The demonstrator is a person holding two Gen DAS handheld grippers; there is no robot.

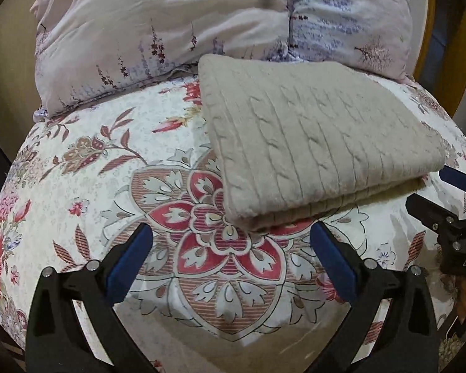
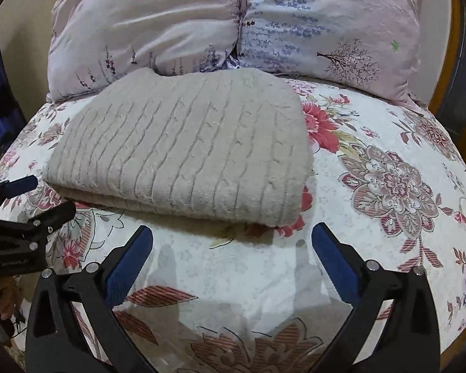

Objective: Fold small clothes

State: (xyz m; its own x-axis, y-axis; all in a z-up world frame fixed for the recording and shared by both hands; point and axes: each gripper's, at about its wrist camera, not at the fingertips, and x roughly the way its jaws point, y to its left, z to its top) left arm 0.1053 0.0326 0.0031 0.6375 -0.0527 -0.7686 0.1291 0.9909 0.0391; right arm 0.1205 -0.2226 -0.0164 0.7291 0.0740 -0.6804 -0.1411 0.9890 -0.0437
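Note:
A beige cable-knit sweater (image 1: 310,143) lies folded into a thick rectangle on the floral bedsheet (image 1: 93,186). It also shows in the right wrist view (image 2: 186,152). My left gripper (image 1: 231,236) is open and empty, just in front of the sweater's near left corner. My right gripper (image 2: 233,236) is open and empty, just in front of the sweater's near right edge. The right gripper shows at the right edge of the left wrist view (image 1: 450,199), and the left gripper at the left edge of the right wrist view (image 2: 18,205).
A large lavender-print pillow (image 1: 202,28) lies behind the sweater against the headboard; it also shows in the right wrist view (image 2: 233,21). A wooden bed frame (image 1: 463,62) curves at the far right. Bare sheet (image 2: 388,171) spreads right of the sweater.

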